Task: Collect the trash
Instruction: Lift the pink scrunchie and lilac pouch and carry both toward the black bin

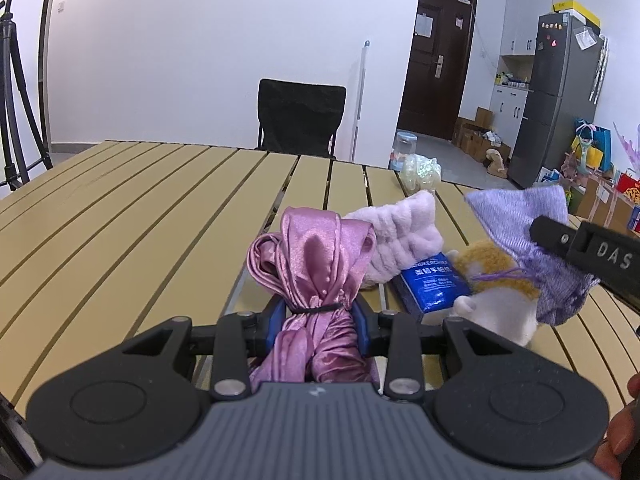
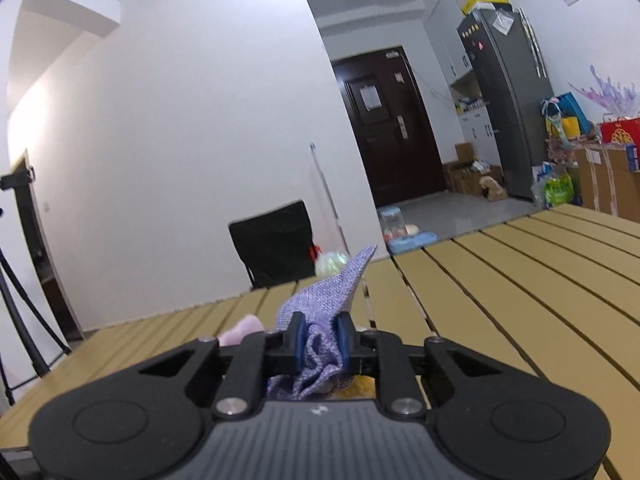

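My left gripper [image 1: 320,322] is shut on a bunched pink satin cloth [image 1: 316,256] tied with a thin black band, held just above the slatted tan table [image 1: 140,216]. My right gripper [image 2: 321,342] is shut on a purple woven pouch [image 2: 332,292]; it also shows in the left wrist view [image 1: 520,216], with the right gripper's black finger [image 1: 588,256] across it. Beside the satin cloth lie a fluffy pale pink headband [image 1: 400,236], a blue tissue packet [image 1: 434,284] and a white and orange plush toy [image 1: 500,300].
A clear plastic bag [image 1: 422,168] sits at the table's far edge. A black chair [image 1: 300,116] stands behind the table, with a white pole beside it. A tripod [image 1: 16,92] stands at the left. Fridge, boxes and bags fill the right side.
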Tool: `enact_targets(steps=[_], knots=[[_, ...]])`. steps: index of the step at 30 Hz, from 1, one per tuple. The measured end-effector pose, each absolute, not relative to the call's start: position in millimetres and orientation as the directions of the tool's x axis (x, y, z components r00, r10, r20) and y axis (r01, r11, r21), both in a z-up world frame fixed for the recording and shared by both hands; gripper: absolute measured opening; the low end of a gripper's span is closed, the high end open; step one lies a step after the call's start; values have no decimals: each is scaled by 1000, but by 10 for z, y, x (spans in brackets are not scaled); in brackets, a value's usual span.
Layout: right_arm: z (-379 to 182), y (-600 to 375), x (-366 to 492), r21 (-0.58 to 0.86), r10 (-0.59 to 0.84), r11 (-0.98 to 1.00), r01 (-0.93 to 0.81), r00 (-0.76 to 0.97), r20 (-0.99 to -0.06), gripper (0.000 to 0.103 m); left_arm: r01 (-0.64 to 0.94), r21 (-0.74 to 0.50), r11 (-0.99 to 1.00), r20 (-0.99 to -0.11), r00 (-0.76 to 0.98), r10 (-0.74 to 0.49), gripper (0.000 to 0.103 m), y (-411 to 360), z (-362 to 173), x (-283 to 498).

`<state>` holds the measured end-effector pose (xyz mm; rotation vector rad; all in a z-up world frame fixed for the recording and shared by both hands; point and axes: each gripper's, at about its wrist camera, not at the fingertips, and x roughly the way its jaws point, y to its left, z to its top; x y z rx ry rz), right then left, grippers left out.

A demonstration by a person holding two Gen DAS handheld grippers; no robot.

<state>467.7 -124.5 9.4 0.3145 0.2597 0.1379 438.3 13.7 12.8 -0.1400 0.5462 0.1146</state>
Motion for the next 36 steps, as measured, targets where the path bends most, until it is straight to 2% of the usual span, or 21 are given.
enact_targets(steps=[11,22,36], knots=[[234,-1431,4304,360,221,919,-159,965,-139,16,-150,-116,982,-487,870,76,35,27,274,4069],[323,-1426,3946,297,274,929,-219,949,-157,16,-150,-110,983,-426,900,89,35,-50,383,3609],[340,-1447,3185,203,303,943,-265,935,-185,16,-137,-108,985,-439,895,76,35,18,203,2974]])
